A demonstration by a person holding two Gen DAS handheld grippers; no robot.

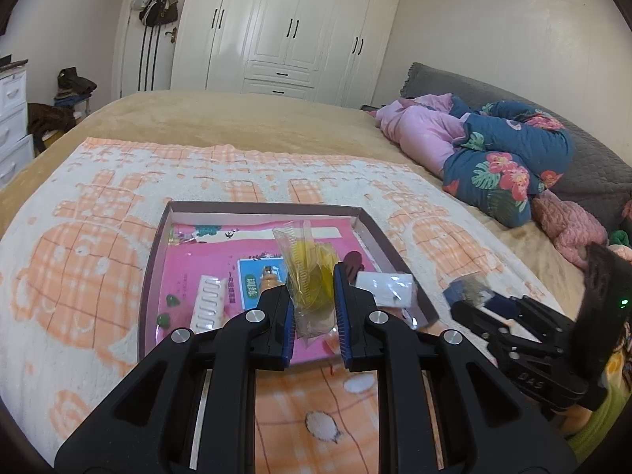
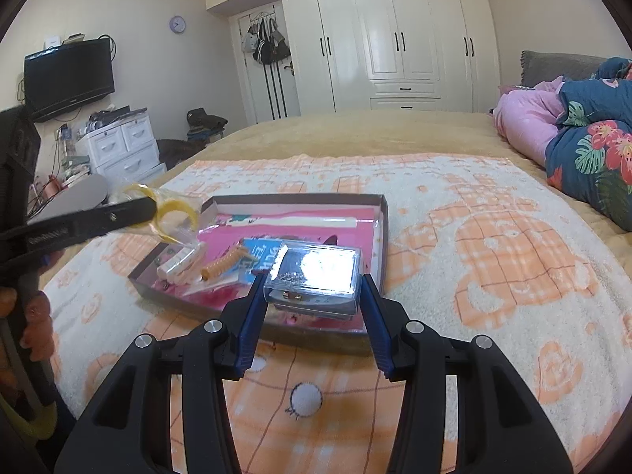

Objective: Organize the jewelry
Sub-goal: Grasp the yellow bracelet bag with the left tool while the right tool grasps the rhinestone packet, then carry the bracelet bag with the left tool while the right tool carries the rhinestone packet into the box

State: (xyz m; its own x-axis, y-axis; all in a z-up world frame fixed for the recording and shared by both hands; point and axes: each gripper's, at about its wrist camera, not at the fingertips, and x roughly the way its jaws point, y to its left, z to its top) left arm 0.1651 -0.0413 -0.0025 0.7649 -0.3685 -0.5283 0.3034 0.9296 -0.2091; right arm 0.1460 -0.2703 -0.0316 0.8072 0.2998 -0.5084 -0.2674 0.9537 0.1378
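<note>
Left wrist view first: the left gripper [image 1: 314, 308] has its jaws pinched tight on a clear plastic bag [image 1: 312, 272] with a yellow bangle inside. The bag stands up between the blue pads, its long axis running away from the camera and upward, its lower end hanging below the pads. It hangs above the near right part of the shallow box [image 1: 158, 260], which lies on the orange-and-white towel [image 1: 79, 245] on the bed. Off to the right, the right gripper [image 1: 474, 312] shows from the side, carrying something bluish at its tip, just past the box's right rim.

Now the right wrist view: the right gripper [image 2: 312, 300] is set at a middling width, both pads pressed on the short ends of a clear hard case [image 2: 316, 272]. The case lies crosswise between the fingers, long axis left to right, small beads or a chain visible through its lid. It sits above the near edge of the box [image 2: 379, 237]. At upper left, the left gripper [image 2: 154, 207] holds the bagged bangle over the box's far left corner.

My read: both hands are loaded and clear of the box, each item wanting a spot on the towel. The case's hand is nearer the open towel on the right; the bag's hand nearer the left.
</note>
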